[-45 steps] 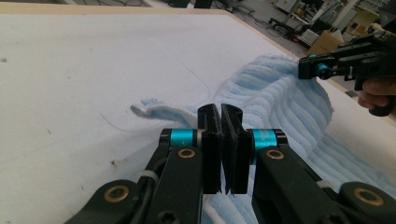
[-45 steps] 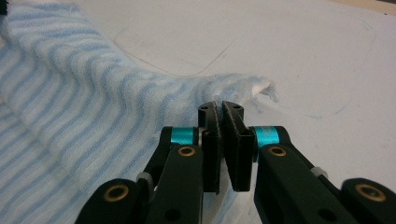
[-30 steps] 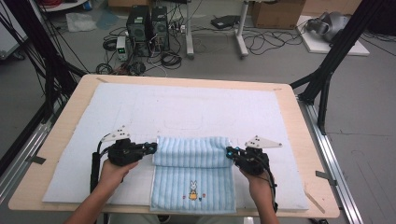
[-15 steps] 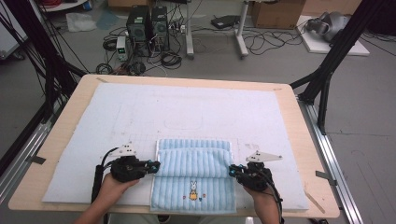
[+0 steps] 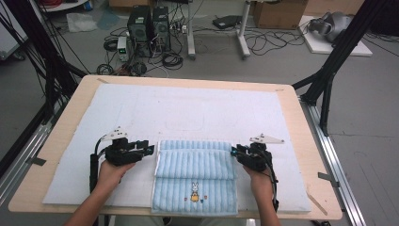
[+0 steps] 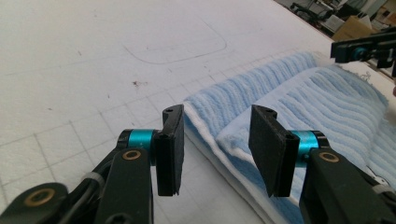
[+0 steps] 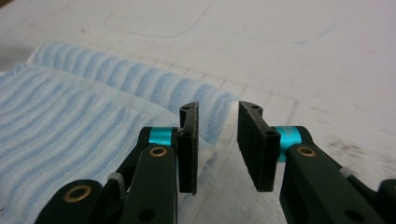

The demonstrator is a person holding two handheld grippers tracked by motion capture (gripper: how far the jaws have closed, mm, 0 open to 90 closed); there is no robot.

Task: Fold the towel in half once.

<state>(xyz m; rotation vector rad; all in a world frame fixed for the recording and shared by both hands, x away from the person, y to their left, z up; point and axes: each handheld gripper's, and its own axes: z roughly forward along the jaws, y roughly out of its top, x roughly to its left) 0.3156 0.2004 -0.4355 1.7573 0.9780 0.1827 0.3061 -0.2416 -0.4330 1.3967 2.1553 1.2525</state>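
1. Towel (image 5: 195,174): it lies folded at the near middle of the white mat (image 5: 197,108), its near edge just short of the table's front edge, between my two grippers.
2. My left gripper (image 5: 149,150) sits at the towel's left edge, jaws spread, nothing between them; in the left gripper view (image 6: 215,149) the folded edge lies just beyond and under the right jaw.
3. My right gripper (image 5: 234,153) sits at the right edge, jaws likewise parted and empty; in the right gripper view (image 7: 217,147) the towel's corner lies beside the left jaw.
4. Open mat extends to both sides and well beyond the towel.
5. The towel is light blue with ribbed stripes, a white border and a small rabbit motif (image 5: 194,190) near its front.
6. The mat covers a light wooden table (image 5: 301,117); beyond, computer towers (image 5: 148,26) and loose cables (image 5: 268,44) stand on a grey floor.
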